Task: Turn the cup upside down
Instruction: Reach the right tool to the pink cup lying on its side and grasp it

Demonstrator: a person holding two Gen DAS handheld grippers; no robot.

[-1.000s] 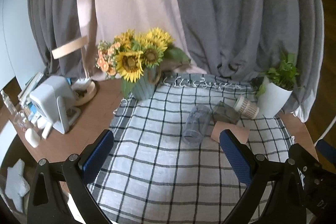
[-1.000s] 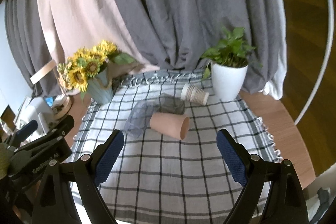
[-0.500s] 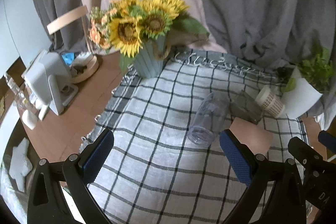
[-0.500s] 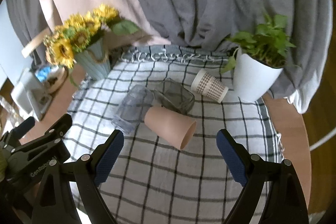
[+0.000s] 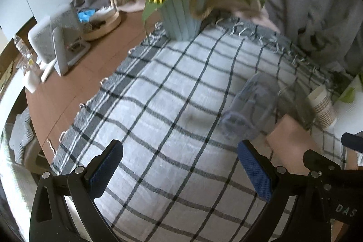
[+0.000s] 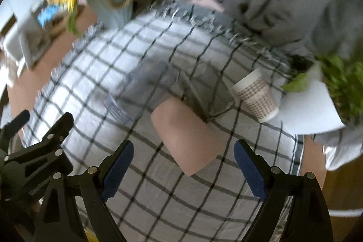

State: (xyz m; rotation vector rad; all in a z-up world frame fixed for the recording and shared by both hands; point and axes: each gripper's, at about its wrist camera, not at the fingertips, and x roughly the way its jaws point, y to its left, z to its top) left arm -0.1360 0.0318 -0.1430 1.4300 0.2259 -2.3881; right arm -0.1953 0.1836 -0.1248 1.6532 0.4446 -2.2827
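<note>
Several cups lie on their sides on the checked cloth (image 5: 158, 106). A tan cup (image 6: 186, 135) lies just ahead of my open right gripper (image 6: 183, 170), its mouth toward me; it also shows in the left wrist view (image 5: 292, 140). A clear plastic cup (image 5: 249, 110) lies ahead and right of my open left gripper (image 5: 181, 171); it also shows, blurred, in the right wrist view (image 6: 140, 87). A dark glass tumbler (image 6: 204, 87) and a patterned paper cup (image 6: 256, 96) lie behind.
A sunflower vase (image 5: 183, 15) stands at the cloth's far left corner. A white plant pot (image 6: 310, 106) stands at the right. A grey device (image 5: 52, 37) and a round wooden tray (image 5: 102, 24) sit on the wooden table at left. Curtains hang behind.
Both grippers have moved forward and down toward the cups; the cups look larger and closer. Both stay open. The cups have not moved.
</note>
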